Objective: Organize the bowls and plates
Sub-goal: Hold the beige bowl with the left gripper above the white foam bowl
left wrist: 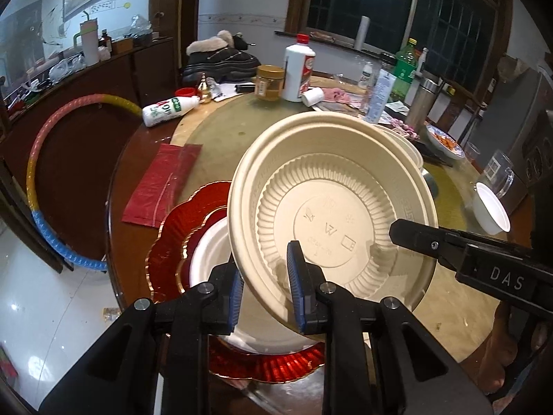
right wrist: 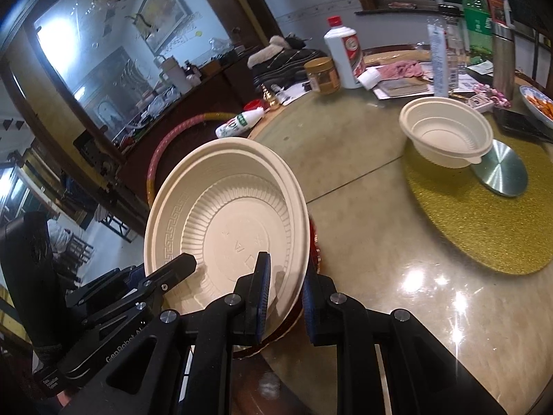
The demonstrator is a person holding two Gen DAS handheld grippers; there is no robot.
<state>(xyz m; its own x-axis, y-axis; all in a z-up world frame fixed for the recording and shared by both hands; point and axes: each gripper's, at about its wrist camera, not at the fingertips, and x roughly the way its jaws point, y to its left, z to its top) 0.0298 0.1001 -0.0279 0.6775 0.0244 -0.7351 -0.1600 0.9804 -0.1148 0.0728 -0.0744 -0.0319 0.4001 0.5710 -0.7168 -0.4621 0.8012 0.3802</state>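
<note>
Beige plate (left wrist: 331, 214), tilted and empty, is gripped at its rim by both the left claw (left wrist: 268, 287) and right claw (right wrist: 285, 306). Left view alone shows the red plate (left wrist: 172, 242) underneath; right view alone shows an empty bowl (right wrist: 446, 135) well apart on the surface (right wrist: 363, 173).
</note>
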